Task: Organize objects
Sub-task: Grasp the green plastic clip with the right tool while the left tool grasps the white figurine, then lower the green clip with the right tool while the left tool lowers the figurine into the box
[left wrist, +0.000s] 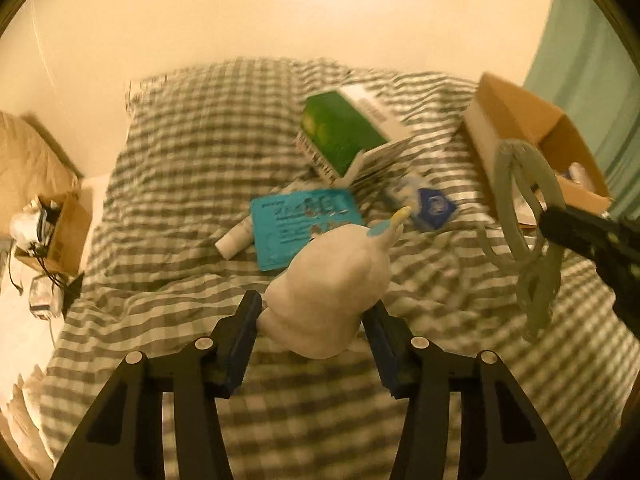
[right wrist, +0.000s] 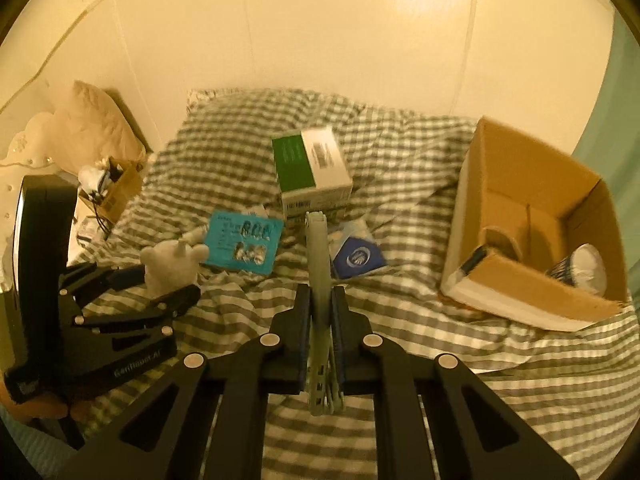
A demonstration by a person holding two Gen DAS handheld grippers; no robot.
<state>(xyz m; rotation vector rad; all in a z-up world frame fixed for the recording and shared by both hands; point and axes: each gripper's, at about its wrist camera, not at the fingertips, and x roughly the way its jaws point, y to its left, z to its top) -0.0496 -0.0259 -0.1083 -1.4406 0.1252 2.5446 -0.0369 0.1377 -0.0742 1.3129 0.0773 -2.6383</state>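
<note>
A white plush unicorn (left wrist: 332,288) with a yellow horn hangs above the checked bed, and my left gripper (left wrist: 312,320) is shut on its body. In the right wrist view the same plush unicorn (right wrist: 172,264) sits in the left gripper (right wrist: 160,284) at the left. My right gripper (right wrist: 320,304) is shut on a flat grey-green plastic hanger (right wrist: 318,264), seen edge-on. From the left wrist view the hanger (left wrist: 524,216) dangles from the right gripper (left wrist: 560,232) in front of an open cardboard box (left wrist: 532,132).
On the checked bedcover (right wrist: 400,184) lie a green and white box (right wrist: 312,168), a turquoise packet (right wrist: 244,240), a white tube (left wrist: 234,240) and a blue packet (right wrist: 358,258). The cardboard box (right wrist: 532,216) at the right holds a white and blue item (right wrist: 584,268). A small box of cables (right wrist: 116,188) stands left of the bed.
</note>
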